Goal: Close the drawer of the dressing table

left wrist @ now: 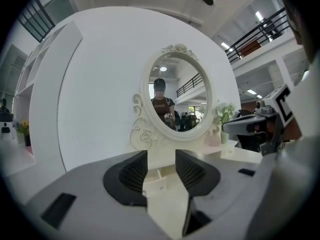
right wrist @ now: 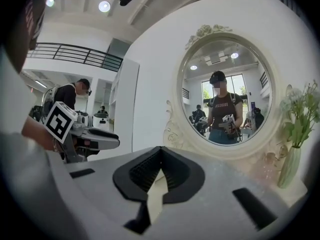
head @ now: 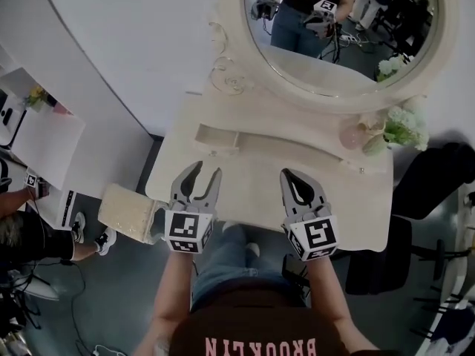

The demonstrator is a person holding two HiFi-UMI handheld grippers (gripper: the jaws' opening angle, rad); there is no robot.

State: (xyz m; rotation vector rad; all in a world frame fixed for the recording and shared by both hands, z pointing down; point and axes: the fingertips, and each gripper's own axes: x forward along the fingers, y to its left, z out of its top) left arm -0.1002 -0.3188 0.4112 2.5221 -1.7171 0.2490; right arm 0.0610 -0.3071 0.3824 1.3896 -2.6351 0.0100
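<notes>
A dark shirt (head: 245,340) fills the bottom of the head view, its print cut off by the frame. Both arms run up from it to the claws.

At far left a seated person (head: 22,236) is half out of frame. A cream block (head: 130,212) stands just off the front-left corner of the table (head: 252,199). Whether it is a stool or something else I cannot tell.

The left claw (head: 207,170) hangs over the table near the front edge. Its jaws are spread with nothing between them, and its own view shows only cream wood through the gap. Just ahead of its tips, at the back-left of the top, sits the small drawer (head: 216,139). It looks open, with a shallow hollow showing from above, but what it slides into is hard to make out.

The right claw (head: 288,175) is level with the left and well apart from it. Its jaws are pressed together at the tips and empty.

Behind both stands the oval mirror (head: 334,43), cut off at the top, with the person and both claws reflected in it. Flowers (head: 404,128) stand at the back-right corner, near the mirror's rim, and their vase is blurred. A dark chair (head: 438,176) sits just off the table's right edge.

The middle of the top, between the claws and the mirror's base, is bare. The short strip from the left claw to the drawer is open.
</notes>
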